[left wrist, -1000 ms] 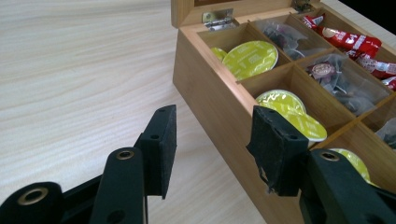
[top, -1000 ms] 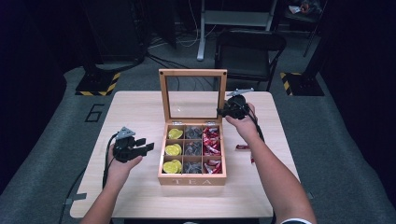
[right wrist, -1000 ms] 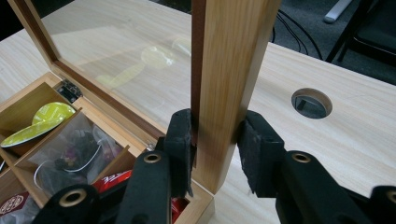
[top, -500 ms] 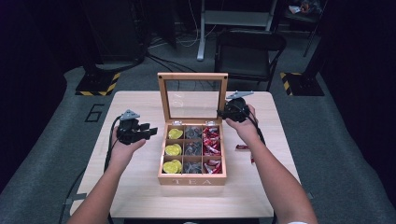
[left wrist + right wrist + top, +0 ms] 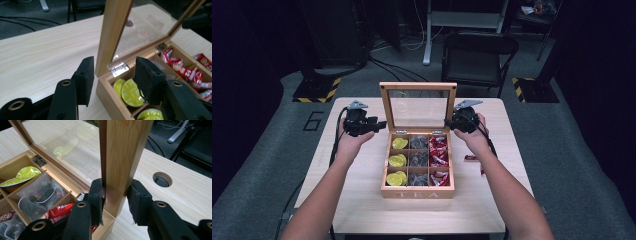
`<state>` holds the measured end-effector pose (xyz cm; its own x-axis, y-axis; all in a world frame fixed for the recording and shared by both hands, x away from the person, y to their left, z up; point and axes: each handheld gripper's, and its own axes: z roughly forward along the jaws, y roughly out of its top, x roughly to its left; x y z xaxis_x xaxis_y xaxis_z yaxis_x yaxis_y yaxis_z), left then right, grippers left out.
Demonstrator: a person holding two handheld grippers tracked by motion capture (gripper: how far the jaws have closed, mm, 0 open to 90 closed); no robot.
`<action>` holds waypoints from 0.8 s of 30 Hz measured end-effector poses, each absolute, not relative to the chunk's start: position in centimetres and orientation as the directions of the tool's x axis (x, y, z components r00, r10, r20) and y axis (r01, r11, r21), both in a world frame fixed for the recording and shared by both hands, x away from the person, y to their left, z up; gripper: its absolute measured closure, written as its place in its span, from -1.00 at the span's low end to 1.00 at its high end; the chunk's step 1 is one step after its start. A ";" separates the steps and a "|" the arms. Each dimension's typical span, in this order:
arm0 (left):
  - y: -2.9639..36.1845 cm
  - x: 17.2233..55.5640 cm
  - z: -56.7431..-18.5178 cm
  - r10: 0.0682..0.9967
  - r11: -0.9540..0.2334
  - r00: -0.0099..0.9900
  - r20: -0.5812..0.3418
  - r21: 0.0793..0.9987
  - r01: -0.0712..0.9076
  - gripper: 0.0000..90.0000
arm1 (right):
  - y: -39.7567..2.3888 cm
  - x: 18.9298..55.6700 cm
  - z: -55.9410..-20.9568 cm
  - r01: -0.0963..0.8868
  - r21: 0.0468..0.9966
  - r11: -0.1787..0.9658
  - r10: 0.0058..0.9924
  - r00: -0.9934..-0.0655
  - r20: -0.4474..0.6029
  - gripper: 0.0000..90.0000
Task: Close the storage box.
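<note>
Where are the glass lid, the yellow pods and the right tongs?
glass lid (image 5: 418, 112): high view, middle of pane.
yellow pods (image 5: 397, 160): high view, middle pod.
right tongs (image 5: 115, 195): right gripper view, between pads clamping lid frame.

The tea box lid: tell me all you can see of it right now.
The lid is a light wooden frame around a clear pane, hinged with small metal hinges at the box's rear edge and standing upright, open. The right gripper clamps its side rail near the bottom. The left gripper's jaws straddle the opposite rail without touching; they have just been opening.
</note>
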<state>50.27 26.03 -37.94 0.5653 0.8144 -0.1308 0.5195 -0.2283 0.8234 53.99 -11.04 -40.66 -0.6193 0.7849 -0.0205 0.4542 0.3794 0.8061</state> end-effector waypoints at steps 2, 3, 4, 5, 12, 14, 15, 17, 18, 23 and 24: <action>25.8 50.5 -37.7 0.819 -0.219 0.559 -0.131 0.829 0.515 0.11 | -11.1 53.9 -40.7 0.449 0.808 0.380 0.784 -0.621 -0.023 0.45; 25.7 50.6 -37.5 0.816 -0.226 0.563 -0.126 0.829 0.512 0.11 | -11.0 53.9 -40.7 0.455 0.808 0.373 0.787 -0.617 -0.016 0.45; 25.6 50.6 -37.4 0.814 -0.229 0.567 -0.124 0.830 0.509 0.11 | -11.0 53.8 -40.7 0.456 0.809 0.372 0.787 -0.616 -0.015 0.45; 25.4 50.7 -37.3 0.813 -0.232 0.569 -0.121 0.830 0.507 0.11 | -11.1 53.8 -40.8 0.446 0.812 0.377 0.784 -0.621 -0.023 0.45; 24.7 51.0 -37.0 0.808 -0.242 0.581 -0.101 0.842 0.483 0.13 | -11.0 53.4 -40.8 0.443 0.810 0.384 0.782 -0.623 -0.030 0.45; 24.6 51.1 -36.8 0.808 -0.249 0.582 -0.091 0.842 0.478 0.15 | -11.0 53.4 -40.8 0.440 0.811 0.386 0.781 -0.623 -0.034 0.45; 24.5 51.1 -36.7 0.809 -0.251 0.582 -0.087 0.844 0.475 0.17 | -11.0 53.3 -40.8 0.439 0.812 0.386 0.781 -0.623 -0.035 0.45; 24.2 51.2 -36.6 0.806 -0.258 0.588 -0.074 0.849 0.462 0.23 | -11.1 53.3 -40.8 0.431 0.814 0.389 0.779 -0.626 -0.041 0.44; 24.1 51.2 -36.5 0.804 -0.261 0.590 -0.069 0.852 0.455 0.25 | -11.0 53.2 -40.8 0.434 0.815 0.384 0.781 -0.623 -0.036 0.44; 23.7 51.2 -36.5 0.808 -0.274 0.587 -0.044 0.855 0.441 0.32 | -11.1 53.0 -41.0 0.431 0.820 0.377 0.784 -0.619 -0.035 0.44; 23.7 51.2 -36.5 0.809 -0.275 0.587 -0.041 0.855 0.439 0.34 | -11.1 53.0 -41.0 0.426 0.822 0.379 0.783 -0.621 -0.039 0.44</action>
<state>51.16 23.67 -36.49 0.5866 0.8089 -0.0411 0.4390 -0.2749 0.8554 52.95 -11.07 -40.97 -0.6211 0.7828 -0.0389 0.4259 0.3788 0.8217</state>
